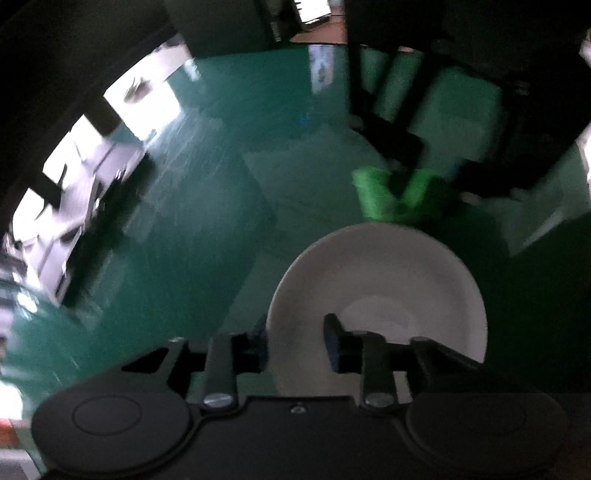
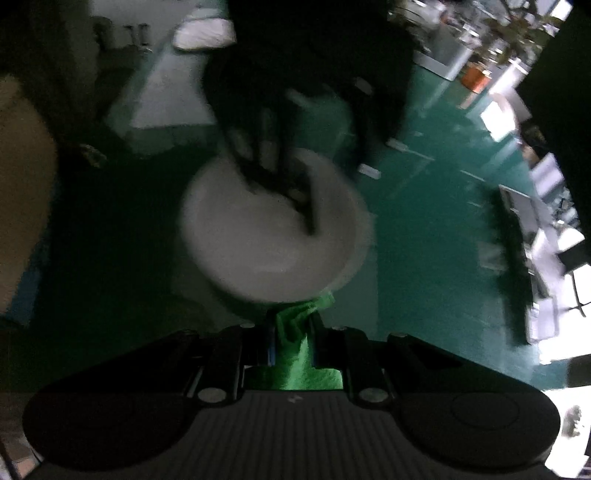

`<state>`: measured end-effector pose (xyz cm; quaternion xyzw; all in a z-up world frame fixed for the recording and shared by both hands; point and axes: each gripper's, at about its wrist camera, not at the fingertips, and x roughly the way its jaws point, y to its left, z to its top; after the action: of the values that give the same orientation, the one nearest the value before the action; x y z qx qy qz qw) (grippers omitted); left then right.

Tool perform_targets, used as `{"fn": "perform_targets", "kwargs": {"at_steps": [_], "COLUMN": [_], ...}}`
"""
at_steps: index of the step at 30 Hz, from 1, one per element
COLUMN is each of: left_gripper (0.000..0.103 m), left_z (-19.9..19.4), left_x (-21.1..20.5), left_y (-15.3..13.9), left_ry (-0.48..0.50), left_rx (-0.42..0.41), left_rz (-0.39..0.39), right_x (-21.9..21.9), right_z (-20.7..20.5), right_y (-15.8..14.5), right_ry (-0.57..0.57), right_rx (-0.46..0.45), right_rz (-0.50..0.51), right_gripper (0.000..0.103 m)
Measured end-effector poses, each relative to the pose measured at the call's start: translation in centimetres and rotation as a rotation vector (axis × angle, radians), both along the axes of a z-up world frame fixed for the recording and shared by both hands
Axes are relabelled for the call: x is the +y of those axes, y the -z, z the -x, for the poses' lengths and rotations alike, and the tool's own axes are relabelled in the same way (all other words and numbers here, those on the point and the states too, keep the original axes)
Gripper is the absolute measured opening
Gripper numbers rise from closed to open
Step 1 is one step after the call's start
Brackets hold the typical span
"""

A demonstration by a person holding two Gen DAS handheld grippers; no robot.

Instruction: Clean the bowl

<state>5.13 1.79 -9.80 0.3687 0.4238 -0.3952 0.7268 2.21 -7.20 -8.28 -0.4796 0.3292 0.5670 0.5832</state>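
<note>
In the left wrist view a white bowl (image 1: 388,266) hangs above the green floor. My left gripper (image 1: 295,339) grips its near rim, one finger outside the wall and one inside. Past the bowl's far rim hangs a bright green cloth (image 1: 395,199), pinched by my dark right gripper (image 1: 400,155). The right wrist view is blurred: the green cloth (image 2: 295,347) sits squeezed between the fingers of my right gripper (image 2: 293,332), just under the bowl (image 2: 266,243). My left gripper (image 2: 291,199) reaches over the bowl's far rim from above.
The glossy green floor (image 1: 207,229) lies below both grippers. White desks and chairs (image 1: 74,177) stand along one side of the room. A potted plant (image 2: 517,26) and more furniture (image 2: 546,221) appear at the right. A pale mat (image 2: 166,99) lies on the floor.
</note>
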Motion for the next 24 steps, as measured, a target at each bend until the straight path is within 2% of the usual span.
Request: {"fn": "perform_targets", "kwargs": {"at_steps": [3,6,10,12,14,17,24], "left_gripper": [0.035,0.035,0.035,0.035,0.035,0.035,0.035], "left_z": [-0.3,-0.4,-0.3,-0.4,-0.4,-0.4,-0.6], "left_x": [-0.3,-0.4,-0.3,-0.2,-0.1,-0.3,-0.5], "left_y": [0.1,0.1,0.0,0.1,0.1,0.0,0.2], "left_ry": [0.079,0.108,0.108,0.105,0.105,0.104,0.104], "left_rx": [0.000,0.005,0.010,0.014,0.018,0.019,0.019], "left_rz": [0.005,-0.003,0.007,0.012,0.016,0.020,0.019], "right_x": [0.0,0.0,0.0,0.0,0.0,0.1,0.3], "right_z": [1.4,0.4,-2.0,-2.1,-1.1,-0.2,-1.9], "right_y": [0.3,0.6,0.3,0.2,0.3,0.6,0.5], "right_ry": [-0.040,-0.008,0.077,0.076,0.023,-0.041,0.012], "right_rx": [0.028,-0.004,-0.038,-0.042,-0.017,0.000,-0.035], "right_rz": [0.012,0.021,-0.012,-0.013,0.011,0.046,0.028], "right_gripper": [0.016,0.015,0.016,0.016,0.019,0.017,0.017]}}
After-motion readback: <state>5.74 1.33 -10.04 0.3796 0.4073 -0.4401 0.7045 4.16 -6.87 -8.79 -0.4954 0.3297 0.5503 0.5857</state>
